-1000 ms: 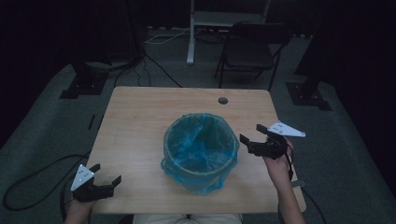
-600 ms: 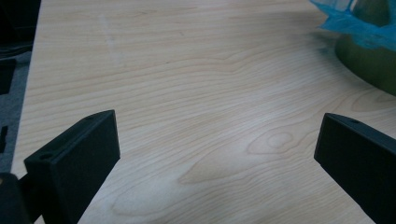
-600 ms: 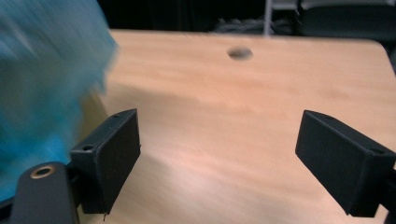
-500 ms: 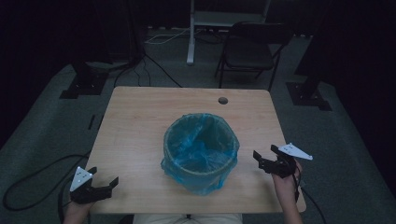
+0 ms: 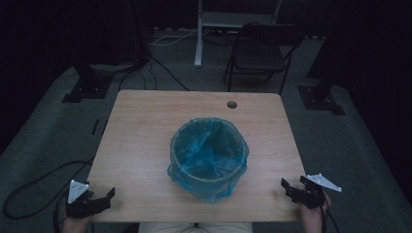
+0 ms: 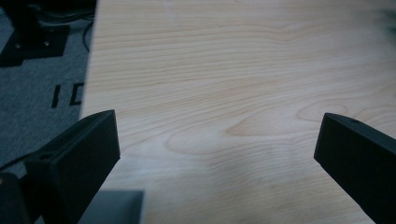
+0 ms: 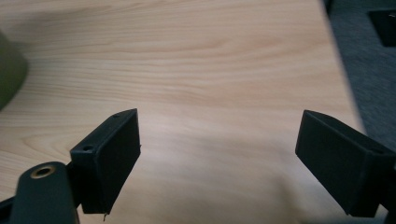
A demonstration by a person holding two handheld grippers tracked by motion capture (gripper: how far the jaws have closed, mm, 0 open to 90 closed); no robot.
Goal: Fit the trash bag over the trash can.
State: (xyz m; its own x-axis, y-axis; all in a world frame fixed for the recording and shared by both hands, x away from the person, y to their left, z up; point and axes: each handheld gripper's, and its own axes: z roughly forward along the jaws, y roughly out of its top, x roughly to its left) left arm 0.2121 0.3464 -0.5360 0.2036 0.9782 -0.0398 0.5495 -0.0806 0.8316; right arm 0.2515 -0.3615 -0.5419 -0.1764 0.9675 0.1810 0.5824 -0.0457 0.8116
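Note:
A round bin lined with a blue plastic bag [image 5: 209, 158] stands in the middle of the wooden table [image 5: 145, 126]; the bag's top is folded over the rim. My left gripper [image 5: 108, 198] is at the near left corner, open and holding nothing. In the left gripper view its jaws [image 6: 218, 121] stand wide apart over bare wood beside the table's left edge. My right gripper [image 5: 293, 183] is at the near right corner, also open and holding nothing. In the right gripper view its jaws [image 7: 219, 116] frame bare tabletop, and the bin's dark side [image 7: 9, 70] shows at the far left.
A cable hole [image 5: 231, 104] sits near the table's far edge. Behind the table stand a folding chair [image 5: 262, 48] and a white post [image 5: 198, 34]. Dark stand bases [image 5: 85, 87] [image 5: 320, 99] flank the table, and a cable [image 5: 29, 189] loops on the carpet at the left.
My right gripper has drawn back from beside the bin's rim to the near right corner. The left gripper has slid slightly nearer the front edge. Both remain open.

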